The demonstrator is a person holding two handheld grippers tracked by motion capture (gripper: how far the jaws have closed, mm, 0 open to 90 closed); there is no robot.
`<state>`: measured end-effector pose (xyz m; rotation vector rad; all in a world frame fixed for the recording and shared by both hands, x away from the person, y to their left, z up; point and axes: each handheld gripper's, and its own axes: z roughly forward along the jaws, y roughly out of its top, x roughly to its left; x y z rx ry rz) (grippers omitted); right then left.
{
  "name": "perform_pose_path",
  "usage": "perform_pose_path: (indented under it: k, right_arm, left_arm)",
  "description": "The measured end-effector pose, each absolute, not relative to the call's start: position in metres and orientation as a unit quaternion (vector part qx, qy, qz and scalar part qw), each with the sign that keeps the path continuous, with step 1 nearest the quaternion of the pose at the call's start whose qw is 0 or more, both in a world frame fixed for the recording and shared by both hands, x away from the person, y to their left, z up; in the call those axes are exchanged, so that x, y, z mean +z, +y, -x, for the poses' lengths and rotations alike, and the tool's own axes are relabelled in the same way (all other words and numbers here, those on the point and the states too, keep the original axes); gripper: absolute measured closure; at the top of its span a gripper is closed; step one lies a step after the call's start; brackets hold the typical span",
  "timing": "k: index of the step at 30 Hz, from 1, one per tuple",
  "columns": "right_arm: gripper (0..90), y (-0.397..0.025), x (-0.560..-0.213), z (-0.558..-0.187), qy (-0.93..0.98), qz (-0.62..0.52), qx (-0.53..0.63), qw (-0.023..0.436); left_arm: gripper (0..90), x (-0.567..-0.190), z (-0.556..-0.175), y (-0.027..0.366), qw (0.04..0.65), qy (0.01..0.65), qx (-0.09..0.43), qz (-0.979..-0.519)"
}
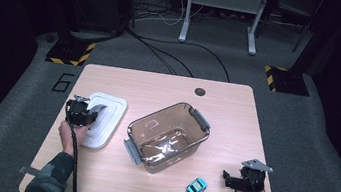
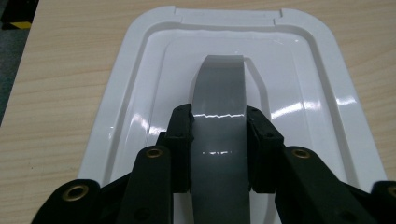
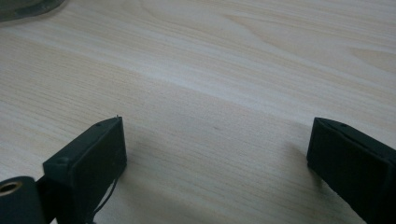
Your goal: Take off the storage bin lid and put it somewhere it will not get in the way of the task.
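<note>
A white lid (image 1: 107, 117) (image 2: 140, 93) lies flat on the table's left side, with a grey handle (image 2: 219, 116) arching along its middle. My left gripper (image 1: 86, 113) (image 2: 218, 119) is shut on that grey handle, one jaw on each side. A clear empty storage box (image 1: 168, 136) with grey latches stands in the middle of the table. A small turquoise toy car (image 1: 196, 187) rests near the front edge. To the right of the car, my right gripper (image 1: 228, 180) (image 3: 215, 140) hovers low over bare wood, open, with nothing between its jaws.
The wooden table (image 1: 159, 87) has a dark round hole (image 1: 200, 91) near its far edge. Grey carpet, cables and desk legs lie beyond it. A corner of the box (image 3: 28, 9) shows at the top left of the right gripper view.
</note>
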<state>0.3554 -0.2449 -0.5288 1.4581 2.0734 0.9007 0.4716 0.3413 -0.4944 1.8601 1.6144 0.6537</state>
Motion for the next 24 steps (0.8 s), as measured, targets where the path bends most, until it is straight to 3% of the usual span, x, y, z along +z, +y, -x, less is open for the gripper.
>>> perform_pose_path:
  k: [7, 10, 12, 13, 14, 16, 20, 24]
  right_arm:
    - [4.0, -0.245, -0.529, -0.355, 0.751, -0.529, 0.326, 0.224]
    - [4.0, -0.245, -0.529, -0.355, 0.751, -0.529, 0.326, 0.224]
    - [4.0, -0.245, -0.529, -0.355, 0.751, -0.529, 0.326, 0.224]
    - [4.0, -0.245, -0.529, -0.355, 0.751, -0.529, 0.326, 0.224]
    - [4.0, -0.245, -0.529, -0.355, 0.751, -0.528, 0.326, 0.224]
    - [4.0, -0.245, -0.529, -0.355, 0.751, -0.528, 0.326, 0.224]
    - [4.0, -0.245, -0.529, -0.355, 0.751, -0.529, 0.326, 0.224]
    - [4.0, -0.245, -0.529, -0.355, 0.751, -0.529, 0.326, 0.224]
  left_arm:
    - [66.3, -0.495, -0.471, 0.339, 0.285, 0.601, 0.248, -0.705]
    - [61.3, -0.494, -0.471, 0.339, 0.281, 0.601, 0.238, -0.709]
    - [47.7, -0.492, -0.471, 0.339, 0.288, 0.6, 0.232, -0.709]
    - [47.7, -0.491, -0.47, 0.338, 0.29, 0.598, 0.233, -0.71]
    - [38.8, -0.488, -0.468, 0.338, 0.295, 0.594, 0.231, -0.713]
    - [35.5, -0.485, -0.466, 0.338, 0.297, 0.589, 0.228, -0.717]
    - [19.5, -0.477, -0.457, 0.338, 0.304, 0.58, 0.228, -0.72]
    - [13.4, -0.474, -0.447, 0.339, 0.306, 0.569, 0.224, -0.73]
